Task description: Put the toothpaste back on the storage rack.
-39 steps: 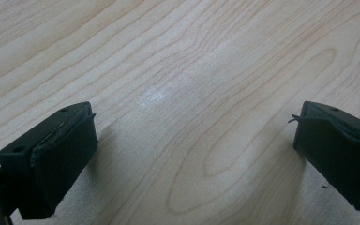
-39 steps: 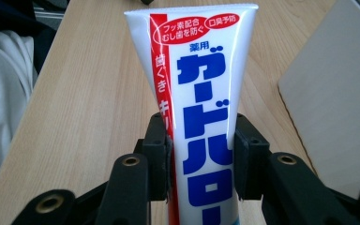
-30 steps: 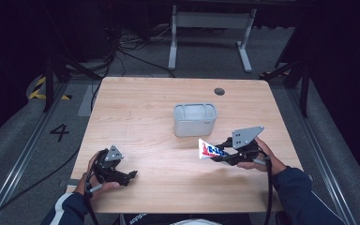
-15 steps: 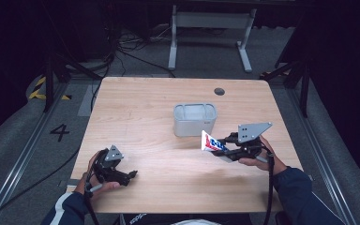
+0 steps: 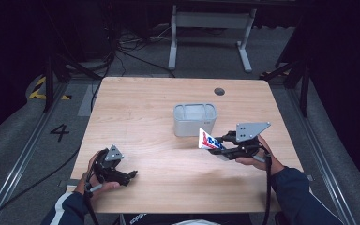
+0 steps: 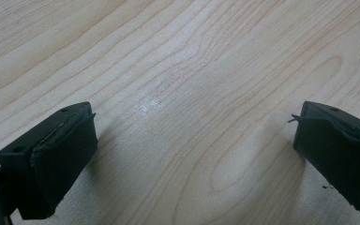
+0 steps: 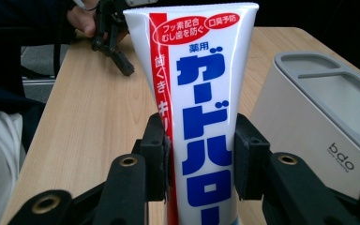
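A white toothpaste tube [image 7: 201, 108] with blue and red print stands between the pads of my right gripper [image 7: 199, 154], which is shut on it. In the high view the tube [image 5: 210, 140] is held off the table at the right gripper [image 5: 220, 144], its flat end pointing left, just in front of a grey holder box [image 5: 194, 119]. That holder [image 7: 328, 126] lies close on the right in the right gripper view. My left gripper [image 5: 130, 175] rests low over the table's near left, and its jaws [image 6: 192, 154] stand wide open over bare wood.
The wooden table [image 5: 145, 108] has a dark round hole [image 5: 219, 91] near its far right. Cables and a metal stand [image 5: 211, 33] lie on the floor beyond the far edge. A rail runs along each side of the table.
My right gripper has lifted the tube slightly and carried it nearer to the grey holder. The left gripper has stayed in place.
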